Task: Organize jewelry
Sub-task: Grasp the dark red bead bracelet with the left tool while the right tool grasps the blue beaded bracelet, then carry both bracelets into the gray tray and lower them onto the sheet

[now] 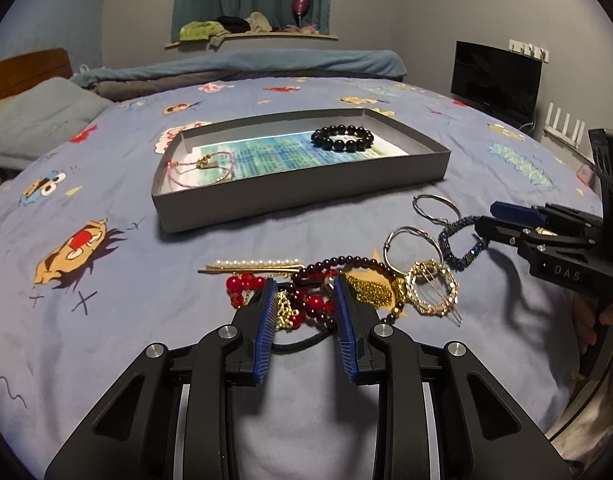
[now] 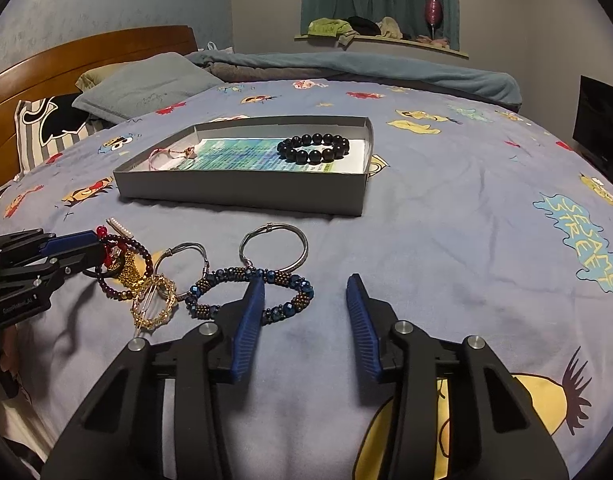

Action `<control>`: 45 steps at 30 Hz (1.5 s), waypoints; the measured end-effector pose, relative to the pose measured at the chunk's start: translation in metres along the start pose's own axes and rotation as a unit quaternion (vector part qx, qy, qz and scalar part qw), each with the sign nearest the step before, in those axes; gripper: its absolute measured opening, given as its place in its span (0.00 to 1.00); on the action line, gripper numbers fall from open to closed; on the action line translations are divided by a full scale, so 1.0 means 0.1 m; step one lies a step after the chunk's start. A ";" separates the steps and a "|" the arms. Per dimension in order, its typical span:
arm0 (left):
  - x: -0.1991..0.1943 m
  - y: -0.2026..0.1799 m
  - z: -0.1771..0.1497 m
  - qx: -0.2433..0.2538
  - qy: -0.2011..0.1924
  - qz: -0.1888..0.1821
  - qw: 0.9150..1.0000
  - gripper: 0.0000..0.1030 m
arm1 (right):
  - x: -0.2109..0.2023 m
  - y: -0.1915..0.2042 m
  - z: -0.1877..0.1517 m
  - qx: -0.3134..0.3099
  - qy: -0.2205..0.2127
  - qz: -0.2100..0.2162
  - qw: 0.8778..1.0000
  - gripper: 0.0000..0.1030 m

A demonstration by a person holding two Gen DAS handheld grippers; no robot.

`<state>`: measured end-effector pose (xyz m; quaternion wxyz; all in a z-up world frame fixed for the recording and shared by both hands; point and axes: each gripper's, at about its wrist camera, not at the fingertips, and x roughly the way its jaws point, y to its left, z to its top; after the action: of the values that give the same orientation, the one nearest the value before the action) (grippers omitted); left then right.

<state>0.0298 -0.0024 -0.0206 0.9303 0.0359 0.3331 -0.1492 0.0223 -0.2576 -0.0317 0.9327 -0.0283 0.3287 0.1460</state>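
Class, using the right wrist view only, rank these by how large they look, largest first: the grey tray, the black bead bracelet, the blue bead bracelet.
1. grey tray
2. blue bead bracelet
3. black bead bracelet

The two bracelets look fairly close; the blue one lies nearer the camera, so their true order is unsure.

The bed (image 1: 106, 340) has a blue sheet with cartoon prints. A flat grey box (image 1: 306, 196) lies on it. In front of the box lies loose jewelry: a pearl hairpin (image 1: 252, 266), a dark red bead bracelet (image 1: 346, 266), a gold round hair clip (image 1: 432, 292), two silver bangles (image 2: 274, 246), and a blue beaded bracelet (image 2: 250, 294). A grey pillow (image 2: 146, 84) and a folded blanket (image 2: 366, 66) lie at the far side.
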 end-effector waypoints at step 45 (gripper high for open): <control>-0.39 -0.06 0.28 0.057 -0.091 0.005 0.994 0.06 | -0.35 0.08 0.34 -0.019 -0.078 0.023 0.997 0.07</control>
<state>0.0163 -0.0032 0.0256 0.9538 0.0768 0.2383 -0.1664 0.0150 -0.2531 0.0170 0.9512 -0.0266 0.2528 0.1750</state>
